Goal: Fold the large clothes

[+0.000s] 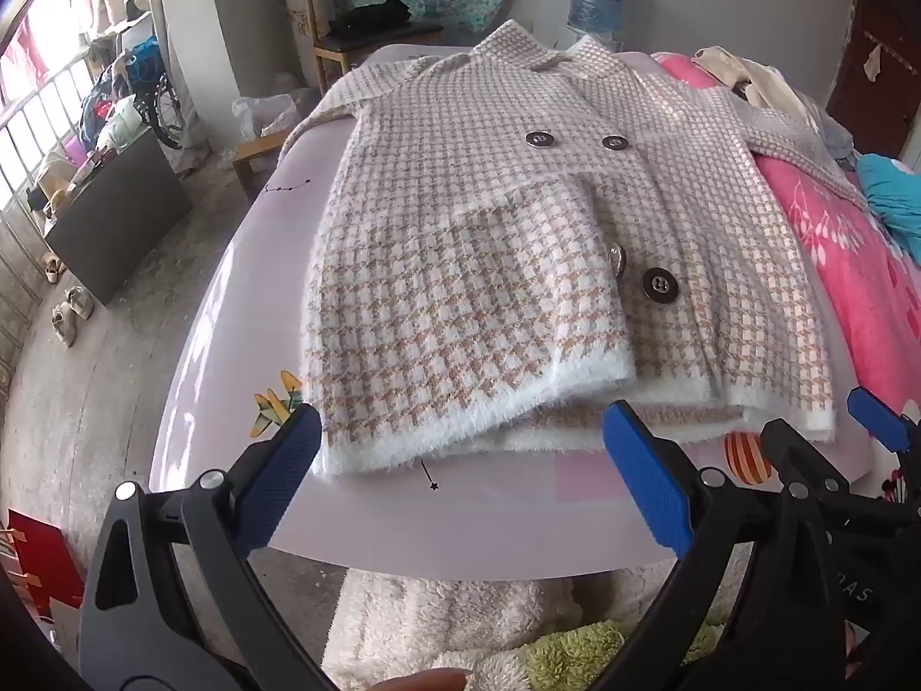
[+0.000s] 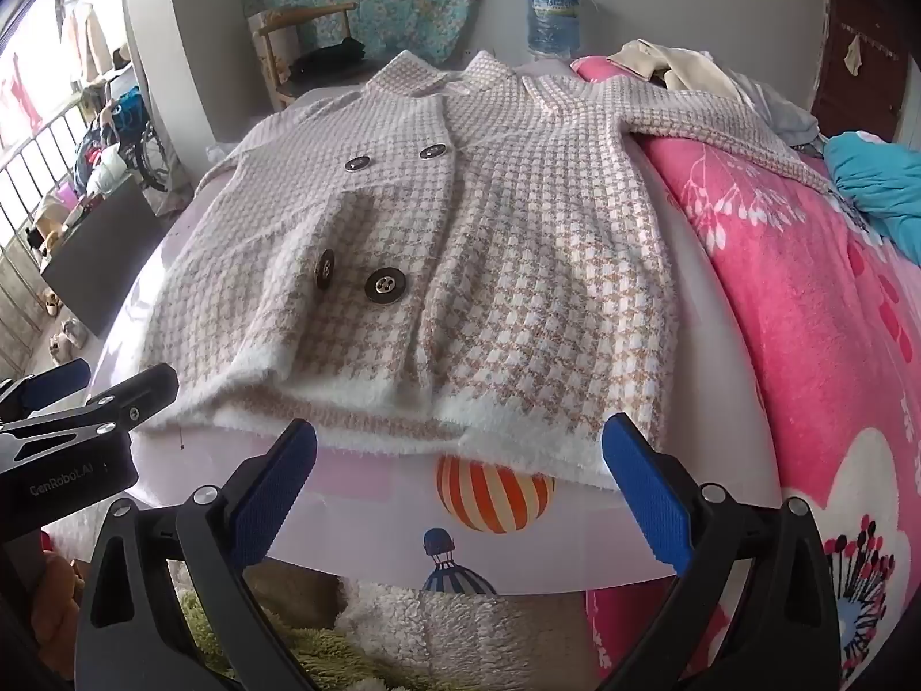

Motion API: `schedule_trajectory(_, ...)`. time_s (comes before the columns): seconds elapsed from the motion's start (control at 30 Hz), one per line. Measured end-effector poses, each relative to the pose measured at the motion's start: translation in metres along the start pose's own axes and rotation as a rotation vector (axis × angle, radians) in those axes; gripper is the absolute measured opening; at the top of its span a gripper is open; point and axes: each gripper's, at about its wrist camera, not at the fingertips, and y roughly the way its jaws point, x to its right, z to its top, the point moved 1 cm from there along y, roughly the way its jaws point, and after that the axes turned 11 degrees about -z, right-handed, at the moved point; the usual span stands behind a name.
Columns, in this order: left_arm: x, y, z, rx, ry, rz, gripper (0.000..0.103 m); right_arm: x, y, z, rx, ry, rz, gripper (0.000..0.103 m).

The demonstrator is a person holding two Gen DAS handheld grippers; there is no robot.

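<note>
A beige-and-white houndstooth coat (image 1: 518,219) (image 2: 489,265) with dark buttons and a fuzzy white hem lies face up on a pale lilac board (image 1: 460,512) (image 2: 368,530). One sleeve is folded across its front; the other sleeve (image 2: 719,126) trails right onto the pink blanket. My left gripper (image 1: 463,478) (image 2: 103,386) hovers open just short of the hem's left part. My right gripper (image 2: 460,489) (image 1: 829,432) hovers open before the hem's right corner. Nothing is between either pair of blue pads.
A pink floral blanket (image 2: 806,316) covers the bed on the right, with a teal garment (image 2: 880,184) and pale clothes (image 2: 679,69) on it. A wooden chair (image 1: 351,17), a water bottle (image 2: 552,17) and a dark cabinet (image 1: 115,219) stand around. Fluffy rugs (image 1: 449,616) lie below the board's near edge.
</note>
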Motion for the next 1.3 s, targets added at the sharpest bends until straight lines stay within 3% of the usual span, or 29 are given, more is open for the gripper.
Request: schedule_trajectory(1.3, 0.000, 0.000, 0.000, 0.001, -0.009, -0.011, 0.095, -0.005, -0.007, 0.005, 0.012, -0.015, -0.020, 0.097)
